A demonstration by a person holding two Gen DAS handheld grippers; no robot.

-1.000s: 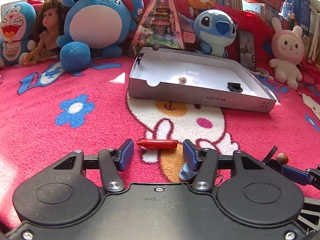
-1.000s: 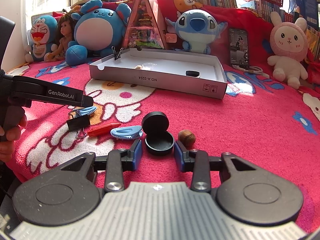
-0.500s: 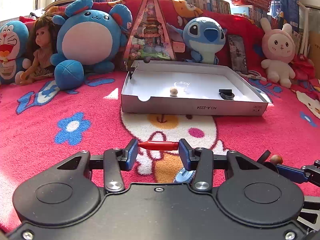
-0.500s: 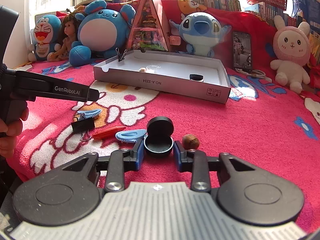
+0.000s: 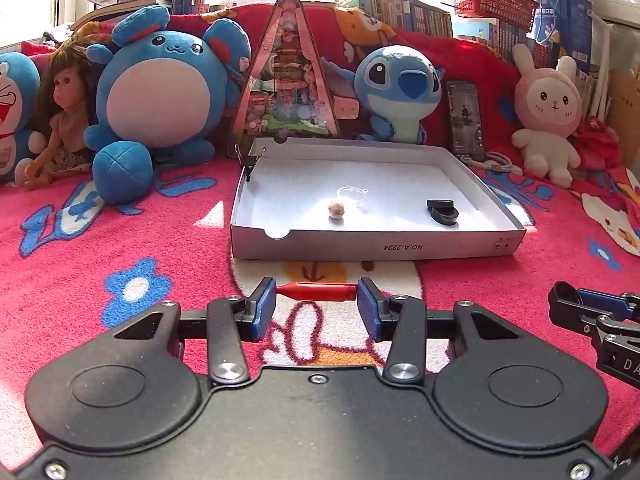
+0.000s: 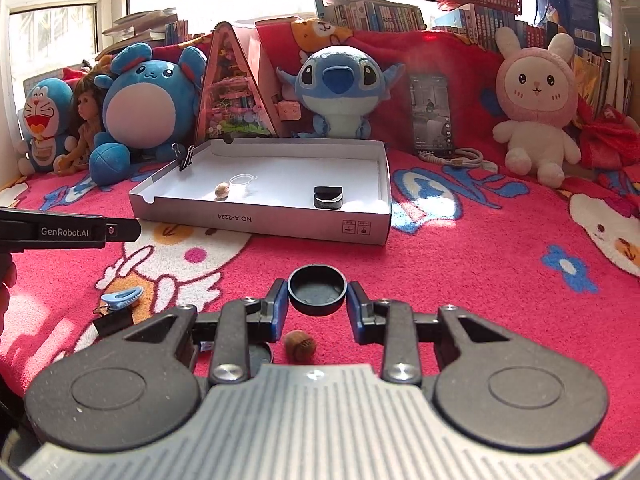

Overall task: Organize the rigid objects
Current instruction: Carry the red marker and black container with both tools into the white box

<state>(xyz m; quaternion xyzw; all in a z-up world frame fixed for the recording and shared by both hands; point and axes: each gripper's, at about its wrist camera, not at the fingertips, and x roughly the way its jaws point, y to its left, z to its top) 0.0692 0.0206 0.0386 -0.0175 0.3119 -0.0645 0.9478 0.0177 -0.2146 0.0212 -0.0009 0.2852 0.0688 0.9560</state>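
My left gripper (image 5: 317,304) is shut end to end on a red crayon (image 5: 318,291) and holds it above the blanket, in front of the white cardboard tray (image 5: 372,246). My right gripper (image 6: 317,307) is shut on a round black cap (image 6: 317,288), lifted off the blanket. The tray (image 6: 280,222) holds a small shell (image 5: 336,209), a clear ring (image 5: 352,193) and a black case (image 5: 442,210). A binder clip (image 5: 249,160) sits on the tray's far left corner. A nut (image 6: 300,345) and another black cap (image 6: 260,356) lie under my right gripper.
A blue clip (image 6: 122,297) and a black binder clip (image 6: 112,320) lie on the pink blanket at the left. Plush toys (image 5: 160,96), a doll (image 5: 64,120) and a phone (image 6: 430,116) line the back. My left gripper's body (image 6: 68,232) shows in the right wrist view.
Both grippers closed on their objects and lifted: the left took the red crayon, the right took the black cap. Both views rose, and the tray now looks nearer.
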